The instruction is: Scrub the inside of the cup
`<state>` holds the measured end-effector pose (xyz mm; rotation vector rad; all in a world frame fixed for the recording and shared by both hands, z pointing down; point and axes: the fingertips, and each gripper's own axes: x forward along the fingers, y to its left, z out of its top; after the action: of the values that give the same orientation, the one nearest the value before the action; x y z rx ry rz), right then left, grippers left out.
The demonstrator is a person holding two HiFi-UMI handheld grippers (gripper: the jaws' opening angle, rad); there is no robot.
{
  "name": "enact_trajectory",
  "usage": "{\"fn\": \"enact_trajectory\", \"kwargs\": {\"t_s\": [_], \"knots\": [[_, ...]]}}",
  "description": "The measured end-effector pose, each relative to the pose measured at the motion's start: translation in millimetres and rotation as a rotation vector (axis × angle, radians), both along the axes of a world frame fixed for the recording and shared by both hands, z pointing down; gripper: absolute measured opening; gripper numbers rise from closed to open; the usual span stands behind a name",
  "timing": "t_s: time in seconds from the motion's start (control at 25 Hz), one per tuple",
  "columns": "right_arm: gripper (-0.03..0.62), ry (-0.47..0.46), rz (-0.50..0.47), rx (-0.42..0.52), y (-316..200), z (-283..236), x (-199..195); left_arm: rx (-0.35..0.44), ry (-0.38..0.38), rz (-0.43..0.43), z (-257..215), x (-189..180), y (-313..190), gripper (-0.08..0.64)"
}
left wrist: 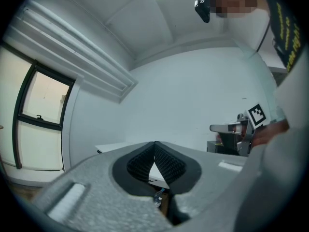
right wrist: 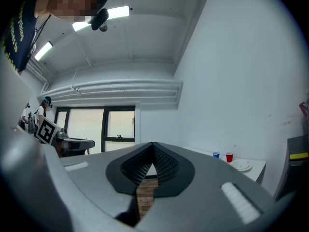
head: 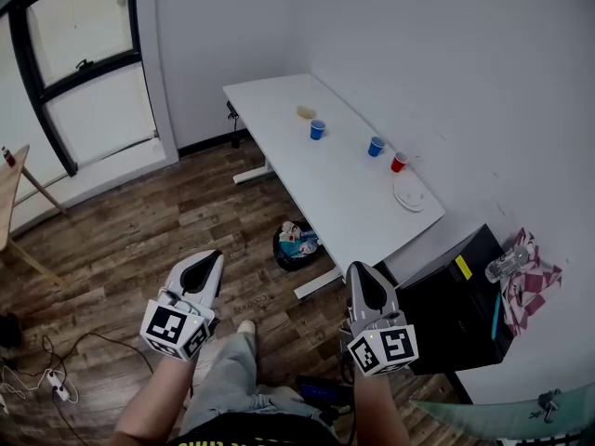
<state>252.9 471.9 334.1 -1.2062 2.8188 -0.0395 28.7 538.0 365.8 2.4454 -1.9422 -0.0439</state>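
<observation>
The left gripper (head: 212,256) has its jaws together, pad against pad, and nothing is between them. In the left gripper view the two ribbed pads (left wrist: 166,162) meet at the tip. The right gripper (head: 358,268) is the same: its jaws are closed on nothing, and its pads (right wrist: 164,162) touch each other at the tip. Both grippers point level and are side by side, held in front of the person.

No cup is near any jaw. Three cups stand on the white table (head: 344,193), well ahead of both grippers, past the tips. From the right jaws, the red cup (head: 399,162) is the nearest of the three, then the blue cup (head: 376,146), and the far blue cup (head: 317,129) is behind them. A plate (head: 408,193) lies just beside the red cup, on the side closer to the jaws. A pale sponge (head: 306,111) lies beyond the far blue cup.

In the right gripper view the red cup (right wrist: 229,157) and one blue cup (right wrist: 216,154) appear small, to the right of the closed jaws and far behind them, with the plate (right wrist: 241,165) near them. In the left gripper view I see only the table edge (left wrist: 111,146) behind the jaws; the cups do not show there.

A bin (head: 296,242) stands under the table, between the two grippers and ahead of them.
</observation>
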Motion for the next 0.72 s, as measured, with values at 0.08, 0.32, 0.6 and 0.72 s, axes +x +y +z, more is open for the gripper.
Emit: {"fn": "enact_trajectory", "kwargs": {"t_s": [0.08,0.32,0.6,0.72], "knots": [[0.006,0.005,0.01,0.001,-16,1,-4,0.001,0.003,0.007,1,-5,-20,0.005],[0.006,0.017,0.036,0.0,-74,-1,-28,0.008,0.004,0.031,-4,-33,-86,0.006],[0.006,0.02,0.061,0.012,-138,-8,-59,0.015,-0.019,0.046,-14,-73,-160,0.006],[0.006,0.023,0.069,0.016,-163,-11,-70,0.017,-0.025,0.053,-15,-86,-187,0.006]]}}
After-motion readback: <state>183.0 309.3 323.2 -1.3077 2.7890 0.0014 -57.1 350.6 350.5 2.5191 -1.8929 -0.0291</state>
